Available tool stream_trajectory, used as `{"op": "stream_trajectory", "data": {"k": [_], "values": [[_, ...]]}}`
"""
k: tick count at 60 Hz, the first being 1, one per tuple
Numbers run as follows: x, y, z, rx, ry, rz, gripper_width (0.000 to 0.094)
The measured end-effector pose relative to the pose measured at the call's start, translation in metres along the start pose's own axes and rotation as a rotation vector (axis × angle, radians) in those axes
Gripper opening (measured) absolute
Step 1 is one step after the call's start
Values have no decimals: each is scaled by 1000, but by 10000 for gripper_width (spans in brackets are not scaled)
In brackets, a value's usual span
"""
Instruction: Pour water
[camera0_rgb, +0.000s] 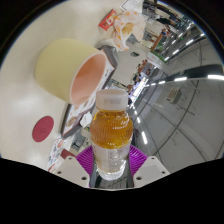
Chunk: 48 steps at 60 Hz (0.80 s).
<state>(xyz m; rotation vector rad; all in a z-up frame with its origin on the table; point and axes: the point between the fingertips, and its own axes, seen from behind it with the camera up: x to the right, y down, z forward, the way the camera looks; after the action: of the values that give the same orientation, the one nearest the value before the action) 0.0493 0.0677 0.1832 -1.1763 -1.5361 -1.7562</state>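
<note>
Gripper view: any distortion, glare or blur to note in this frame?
Gripper view: strong fisheye bending, the white table edge curves; bright glare streak beyond it; the clear plastic bottle of amber liquid between the tongs looks sharp, the pale yellow cylindrical container soft.

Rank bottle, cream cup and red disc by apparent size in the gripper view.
1. Bottle, held between the gripper fingers, and cream cup beyond it look about alike; the bottle's nearness to the camera inflates it, so I won't rank them.
2. Red disc on the table, clearly smallest.
</note>
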Motion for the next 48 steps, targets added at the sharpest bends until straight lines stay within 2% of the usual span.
{"op": "stream_trajectory", "data": {"k": [12, 31, 41, 48], "values": [[-4, 6, -4, 10, -74, 157, 426], [41, 41, -20, 102, -223, 1182, 427], [9, 35, -6, 113, -433, 1673, 426], [-33, 15, 4, 97, -578, 1869, 427]]}}
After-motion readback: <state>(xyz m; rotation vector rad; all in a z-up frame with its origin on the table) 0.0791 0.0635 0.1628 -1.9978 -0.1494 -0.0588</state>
